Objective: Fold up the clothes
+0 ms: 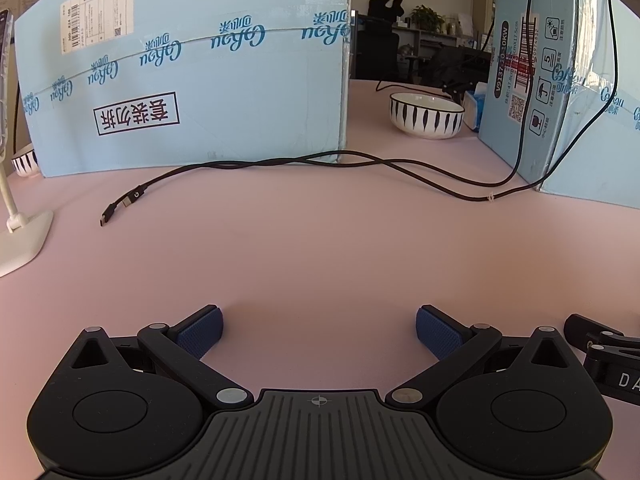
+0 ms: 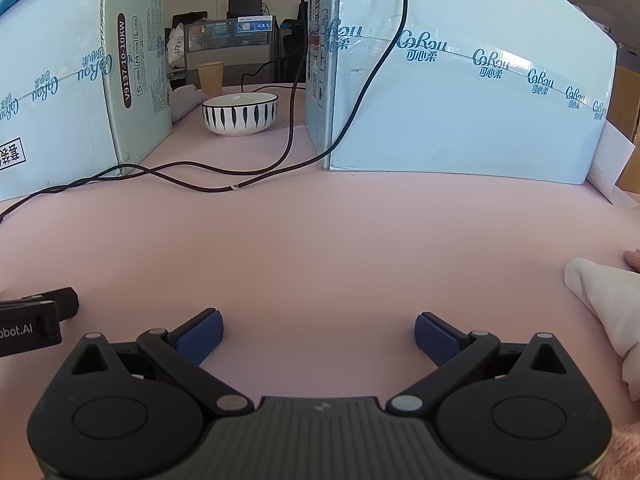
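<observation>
A white garment (image 2: pixel 608 308) lies on the pink table (image 2: pixel 320 248) at the right edge of the right wrist view, with a bit of pink fuzzy cloth (image 2: pixel 634 258) beside it. My right gripper (image 2: pixel 319 334) is open and empty, low over the table, left of the garment. My left gripper (image 1: pixel 319 330) is open and empty over bare pink table (image 1: pixel 320 248). No clothing shows in the left wrist view. Each gripper shows at the edge of the other's view: the right one (image 1: pixel 600 348), the left one (image 2: pixel 40 316).
Large light-blue cartons (image 1: pixel 180 80) (image 2: pixel 472 92) stand at the back. Black cables (image 1: pixel 320 162) (image 2: pixel 200 184) trail across the table. A striped bowl (image 1: pixel 426 114) (image 2: pixel 240 114) and a paper cup (image 2: pixel 211 78) sit between the cartons. A white stand base (image 1: pixel 20 236) is at left.
</observation>
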The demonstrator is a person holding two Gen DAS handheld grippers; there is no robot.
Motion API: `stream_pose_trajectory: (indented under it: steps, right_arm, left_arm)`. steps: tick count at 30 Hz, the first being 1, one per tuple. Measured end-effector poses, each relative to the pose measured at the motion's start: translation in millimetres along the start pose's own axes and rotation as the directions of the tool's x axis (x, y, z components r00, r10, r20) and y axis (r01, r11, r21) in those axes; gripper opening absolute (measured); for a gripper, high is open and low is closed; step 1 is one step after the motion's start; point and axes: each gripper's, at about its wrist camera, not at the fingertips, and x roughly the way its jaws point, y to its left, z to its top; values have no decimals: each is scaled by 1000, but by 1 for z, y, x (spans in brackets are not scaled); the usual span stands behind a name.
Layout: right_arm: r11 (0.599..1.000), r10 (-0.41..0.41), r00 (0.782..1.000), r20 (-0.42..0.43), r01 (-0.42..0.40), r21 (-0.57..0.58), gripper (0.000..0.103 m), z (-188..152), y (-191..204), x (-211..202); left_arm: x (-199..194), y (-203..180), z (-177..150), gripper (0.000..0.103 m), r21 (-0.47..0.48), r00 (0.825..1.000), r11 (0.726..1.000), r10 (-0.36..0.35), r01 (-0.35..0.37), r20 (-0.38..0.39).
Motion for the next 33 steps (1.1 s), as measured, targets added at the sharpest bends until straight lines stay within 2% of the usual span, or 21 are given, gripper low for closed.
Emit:
stream_pose_trajectory:
  steps: [5,33]
  right_arm:
    - [999,24,1000,-4,-24,29,103,1,-5,1]
    - [999,22,1000,5,-22,27,103,0,-3,0]
  left_arm:
    - [0,3,0,103,-2,1000,1000,-1,1,0]
    - [1,1,1,103,-3,1000,1000,-3,3,1]
